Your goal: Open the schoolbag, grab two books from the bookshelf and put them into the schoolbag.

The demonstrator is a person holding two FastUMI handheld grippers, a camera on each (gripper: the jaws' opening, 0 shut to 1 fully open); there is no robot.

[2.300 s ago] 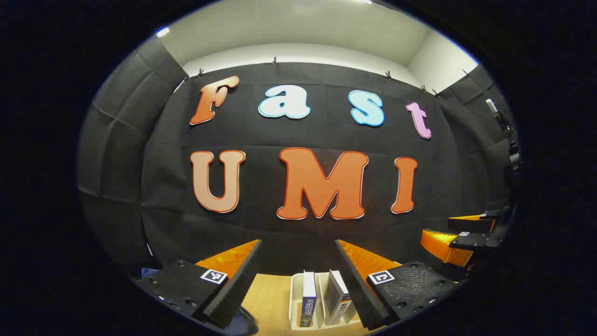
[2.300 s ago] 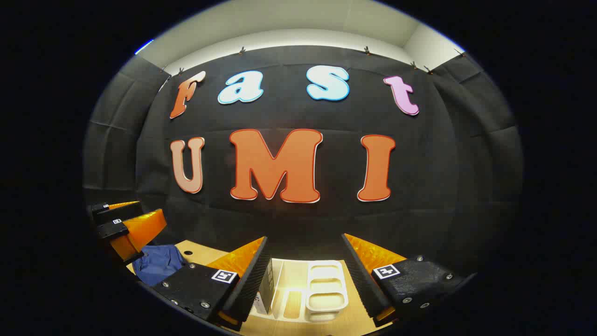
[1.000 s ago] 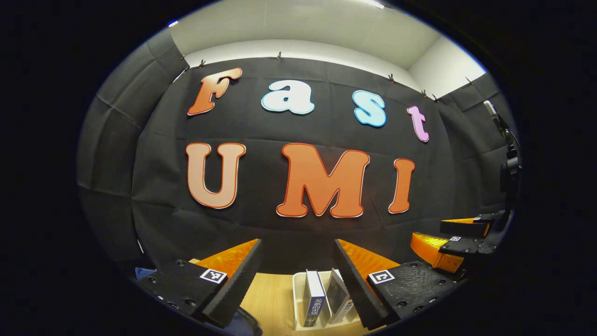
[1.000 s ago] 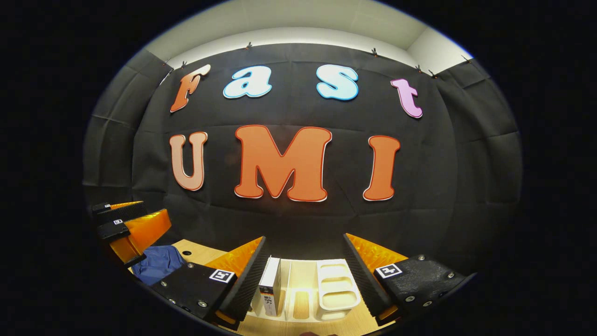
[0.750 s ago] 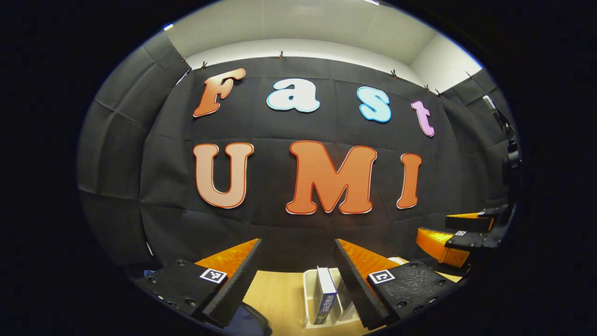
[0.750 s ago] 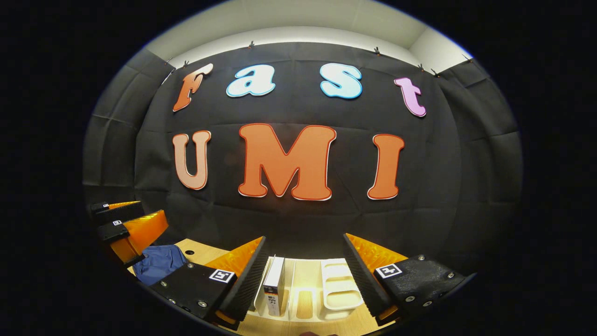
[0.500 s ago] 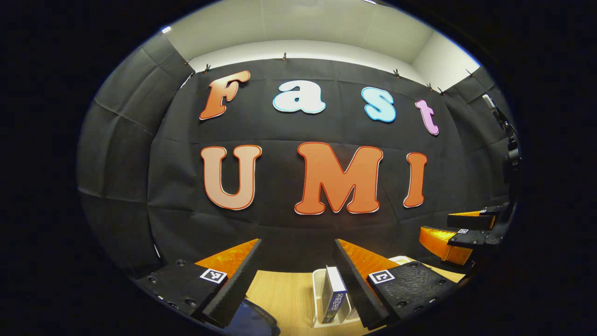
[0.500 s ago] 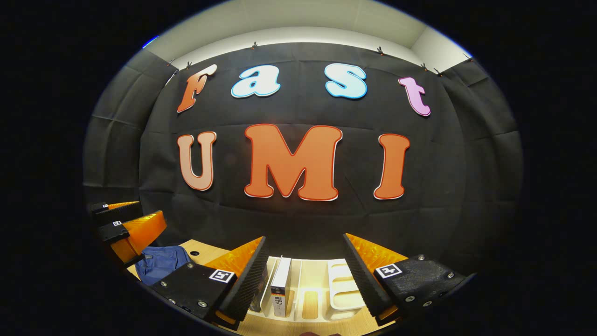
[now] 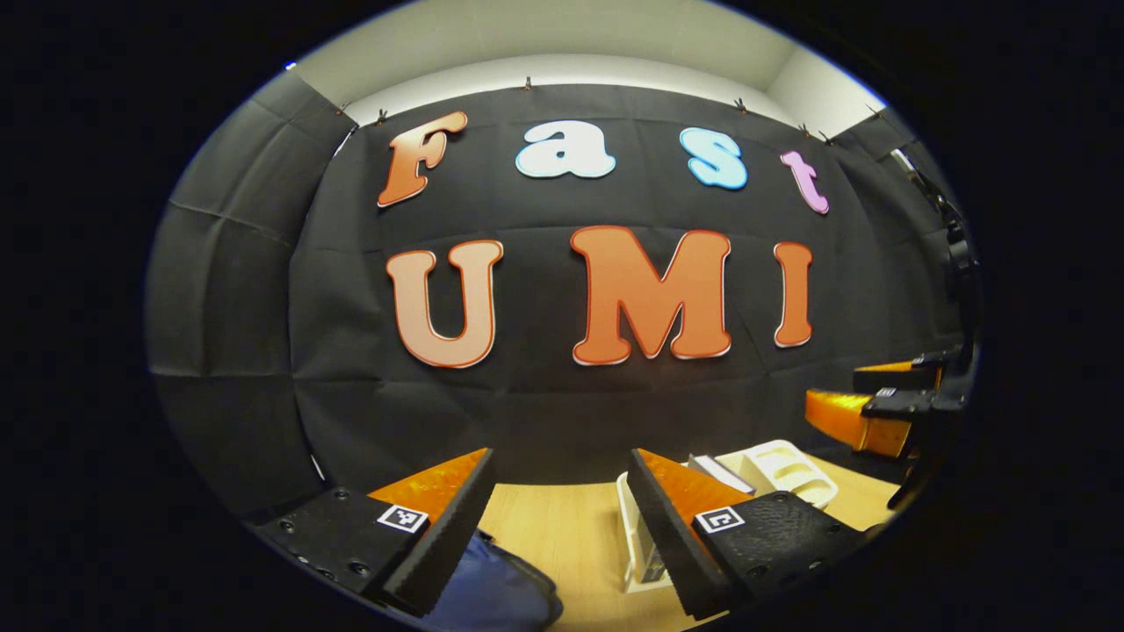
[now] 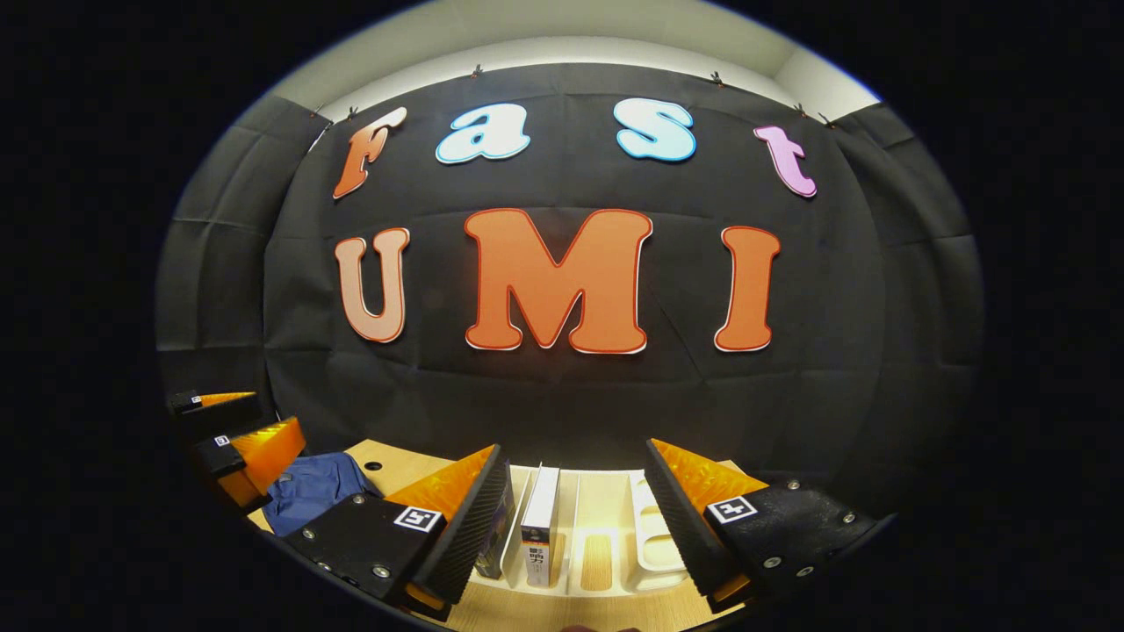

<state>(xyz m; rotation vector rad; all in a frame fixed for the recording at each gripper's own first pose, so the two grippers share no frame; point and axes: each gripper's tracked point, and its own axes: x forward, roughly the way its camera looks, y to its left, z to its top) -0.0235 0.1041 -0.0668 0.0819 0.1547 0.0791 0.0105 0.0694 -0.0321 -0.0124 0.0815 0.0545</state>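
1. Black cloth wall (image 10: pixel 562 395) closes the booth behind a pale wooden table (image 9: pixel 562 535).
2. Schoolbag (image 10: pixel 307 500), blue, lies on the table well left of the bookshelf; in the left gripper view the same bag (image 9: pixel 492 592) sits under that gripper's left finger.
3. Left gripper (image 9: pixel 558 527): released, jaws wide apart, nothing between them, held above the table to the left of the bookshelf; in the right gripper view it (image 10: pixel 233 439) hangs above the schoolbag.
4. Bookshelf (image 10: pixel 606 549), a white slotted rack, stands on the table.
5. Books: a white-spined book (image 10: pixel 539 527) stands upright in a left slot of the bookshelf, with a darker book (image 10: pixel 499 535) just beside it.
6. Right gripper (image 10: pixel 575 522): released, jaws wide apart and empty, held in front of the bookshelf; in the left gripper view it (image 9: pixel 878 408) hangs above the bookshelf's right end.
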